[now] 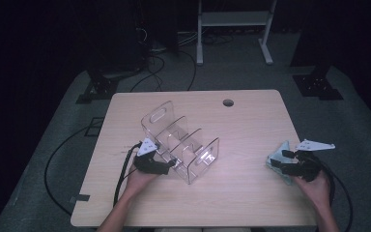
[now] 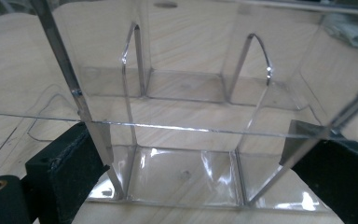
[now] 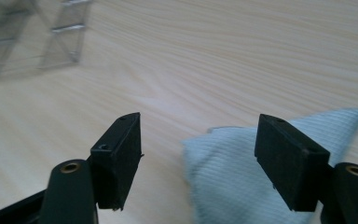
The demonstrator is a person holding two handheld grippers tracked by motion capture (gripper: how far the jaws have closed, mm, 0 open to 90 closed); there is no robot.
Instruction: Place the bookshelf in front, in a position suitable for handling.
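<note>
High view: left gripper (image 1: 171, 163) at organizer (image 1: 181, 145); right gripper (image 1: 281, 161) over cloth (image 1: 276, 162).

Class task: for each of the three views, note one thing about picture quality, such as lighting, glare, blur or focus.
High view: the room is dark, and a bright patch lights the table around the clear rack. Left gripper view: white glints run along the rack's edges, and wood grain shows through its walls. Right gripper view: the jaws and cloth are fairly sharp; the rack far off is blurred.
</note>
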